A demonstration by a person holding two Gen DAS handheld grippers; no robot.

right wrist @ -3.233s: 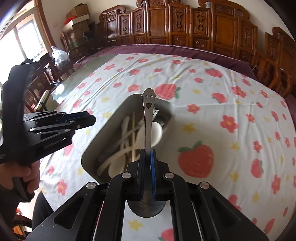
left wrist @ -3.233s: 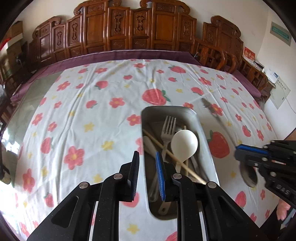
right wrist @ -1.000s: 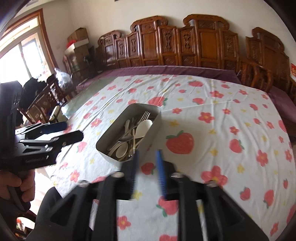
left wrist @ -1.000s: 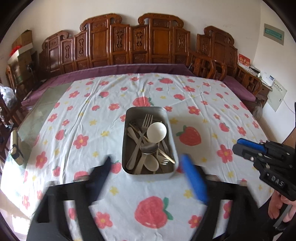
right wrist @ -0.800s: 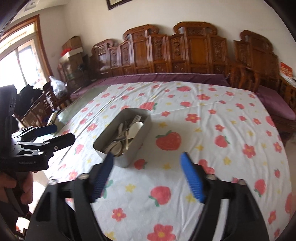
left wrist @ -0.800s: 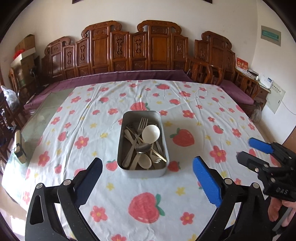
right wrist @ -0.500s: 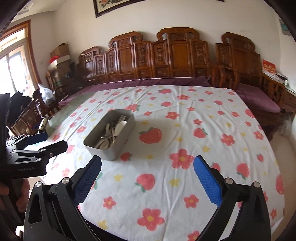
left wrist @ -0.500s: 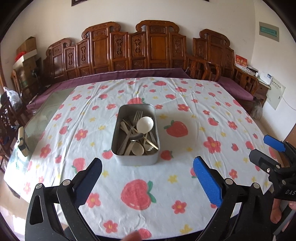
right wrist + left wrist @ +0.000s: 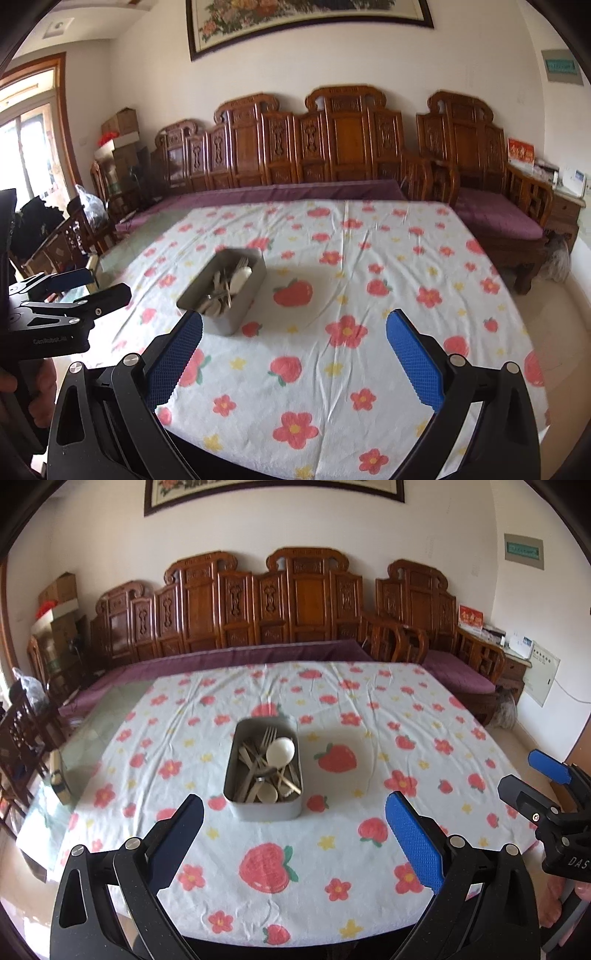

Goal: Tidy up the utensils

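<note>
Since the metal tin (image 9: pixel 263 805) at frame centre holds every utensil (image 9: pixel 266 766) I can see and both left gripper (image 9: pixel 294 829) and right gripper (image 9: pixel 294 350) gape empty, I judge sorting done and would withdraw level, clear of the tablecloth (image 9: pixel 369 867).

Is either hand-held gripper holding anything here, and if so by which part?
Nothing is held. The left hand-held gripper and right hand-held gripper are both open and empty; the utensils lie in the metal tray.

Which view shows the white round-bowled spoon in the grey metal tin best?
Left wrist: it looks down into the grey metal tin, so the white round-bowled spoon is distinct. The right wrist view shows it oblique and blurred.
</note>
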